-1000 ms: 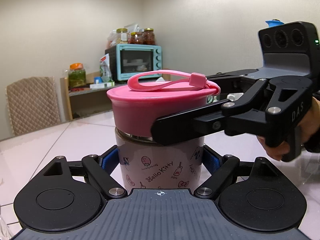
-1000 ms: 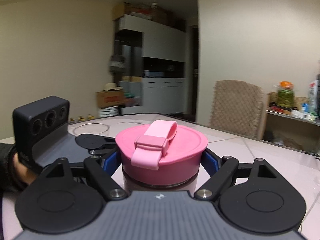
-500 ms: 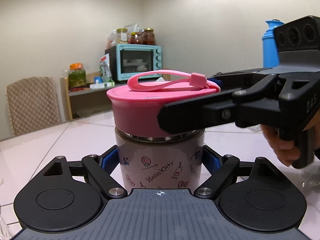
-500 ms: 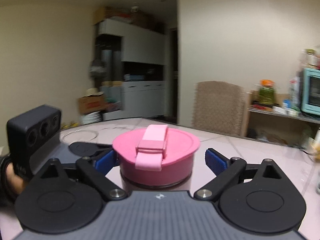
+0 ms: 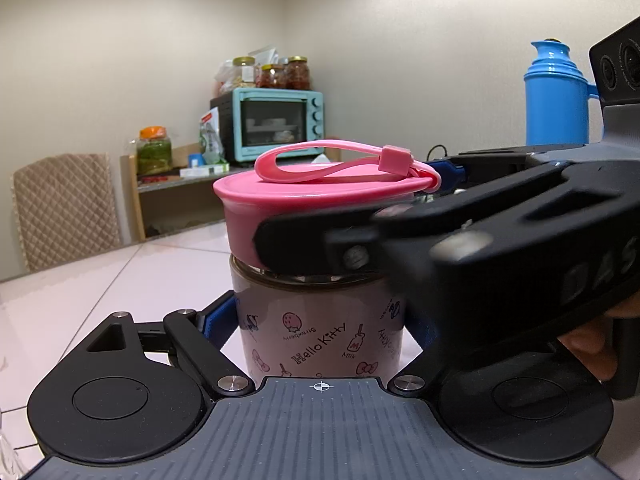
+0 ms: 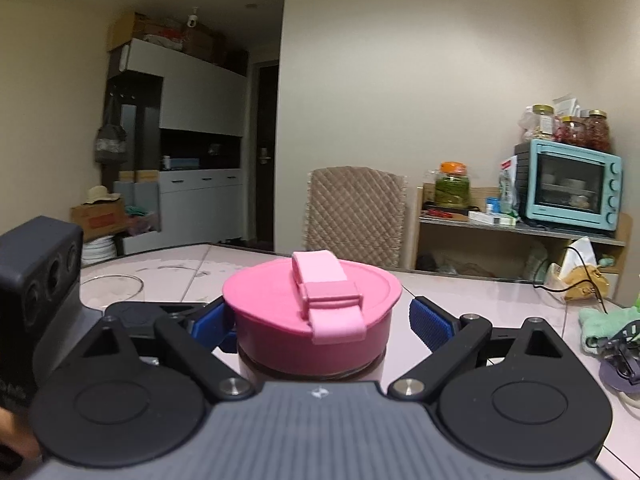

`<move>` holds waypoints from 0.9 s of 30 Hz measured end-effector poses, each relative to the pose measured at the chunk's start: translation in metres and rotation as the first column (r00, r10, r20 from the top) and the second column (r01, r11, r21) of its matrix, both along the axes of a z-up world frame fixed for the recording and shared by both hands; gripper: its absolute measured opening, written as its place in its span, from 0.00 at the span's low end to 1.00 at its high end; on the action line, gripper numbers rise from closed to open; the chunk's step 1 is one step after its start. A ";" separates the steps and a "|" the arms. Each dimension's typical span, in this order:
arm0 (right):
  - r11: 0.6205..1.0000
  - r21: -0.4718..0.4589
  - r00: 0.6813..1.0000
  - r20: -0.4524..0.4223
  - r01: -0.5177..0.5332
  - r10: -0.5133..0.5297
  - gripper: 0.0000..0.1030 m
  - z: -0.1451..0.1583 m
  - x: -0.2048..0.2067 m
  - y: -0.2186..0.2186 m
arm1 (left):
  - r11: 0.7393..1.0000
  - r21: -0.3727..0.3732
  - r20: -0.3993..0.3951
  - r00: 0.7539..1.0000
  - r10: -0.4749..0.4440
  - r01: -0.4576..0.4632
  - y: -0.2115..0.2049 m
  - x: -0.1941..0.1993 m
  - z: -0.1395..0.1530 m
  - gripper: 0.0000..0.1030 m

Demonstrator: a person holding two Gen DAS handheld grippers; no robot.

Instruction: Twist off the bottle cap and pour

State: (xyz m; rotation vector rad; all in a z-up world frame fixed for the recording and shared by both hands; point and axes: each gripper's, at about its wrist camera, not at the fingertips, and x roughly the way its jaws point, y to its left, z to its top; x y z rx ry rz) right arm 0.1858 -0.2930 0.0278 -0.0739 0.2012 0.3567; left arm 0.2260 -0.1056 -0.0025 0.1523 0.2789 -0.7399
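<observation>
- Squat pale-pink bottle printed with small cartoon figures and lettering (image 5: 320,332) stands upright on the glossy pink-white tiled tabletop (image 5: 120,280), right in front of the left wrist camera.
- Left gripper (image 5: 320,320), black arms with blue pads: closed on the bottle's body below the cap. One blue pad shows pressed to the bottle's left side; the other side is hidden behind the right tool.
- Wide round glossy pink screw cap (image 6: 312,316) sits on the bottle. A strip of the neck shows under its rim. Whether the thread is loose: cannot tell.
- Lighter pink flexible strap with a square buckle (image 6: 326,292) lies across the cap top and hangs over the near edge in the right wrist view.
- Right gripper (image 6: 316,322): jaws closing around the cap. The blue pad (image 6: 430,322) on the camera's right stands clear of the cap rim, gap visible. The opposite pad is at or against the rim; contact uncertain. No grip made.
- In the left view the right tool crosses in front of the cap, motion-blurred.
- Background: tall blue thermos flask (image 5: 554,96), turquoise toaster oven (image 5: 276,124) on a wooden shelf with jars on top, quilted beige chair back (image 6: 356,212).
</observation>
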 end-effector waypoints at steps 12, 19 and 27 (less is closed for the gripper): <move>0.986 -0.002 0.986 -0.016 -0.165 0.165 0.82 0.000 0.007 -0.015 | 1.000 -0.009 -0.010 1.000 -0.019 0.019 0.005 0.005 0.001 0.86; 0.928 0.025 0.927 -0.037 -0.371 0.372 0.82 0.007 0.020 -0.042 | 0.998 0.018 -0.003 0.998 -0.061 0.061 0.011 0.008 0.004 0.86; 0.882 0.044 0.883 -0.004 -0.470 0.470 0.82 0.018 0.026 -0.059 | 0.996 0.018 0.003 0.996 -0.084 0.084 0.012 0.015 0.002 0.87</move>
